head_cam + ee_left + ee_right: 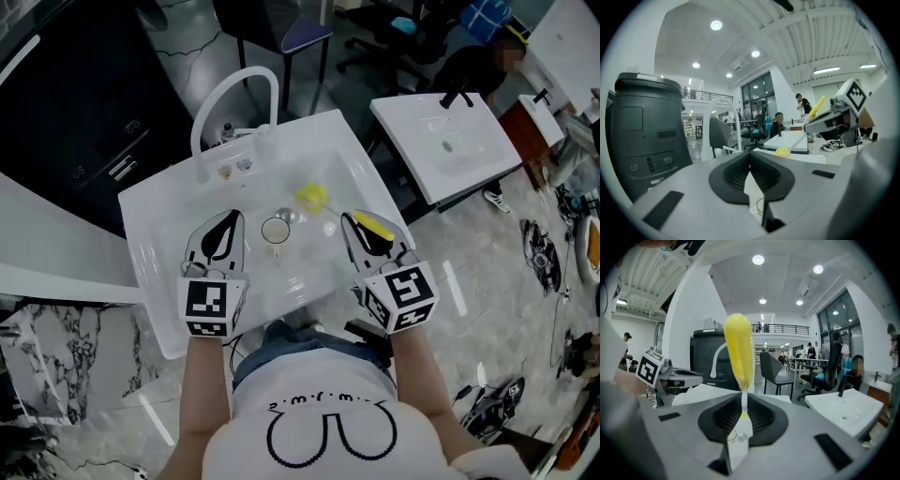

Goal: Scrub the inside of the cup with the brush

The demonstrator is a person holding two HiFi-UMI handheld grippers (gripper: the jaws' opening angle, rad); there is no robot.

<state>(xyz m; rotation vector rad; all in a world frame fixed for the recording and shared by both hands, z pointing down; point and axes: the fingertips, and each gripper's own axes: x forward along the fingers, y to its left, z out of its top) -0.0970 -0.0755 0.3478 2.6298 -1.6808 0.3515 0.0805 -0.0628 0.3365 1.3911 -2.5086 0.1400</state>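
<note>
Progress: scrubbing not begun | right gripper [743, 397]: jaws pinching yellow brush [739, 352] | left gripper [750, 157]: jaws pressed together, empty | glass cup [276, 230]: unheld in sink [159, 225], between grippers

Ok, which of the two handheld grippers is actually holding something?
The right gripper: its jaws are shut on the thin white stem of the yellow foam-headed brush. The left gripper is shut too, with nothing between its jaws.

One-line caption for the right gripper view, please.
Right hand-held gripper shut on the thin stem of the yellow brush, its head pointing up; left hand-held gripper visible at left.
</note>
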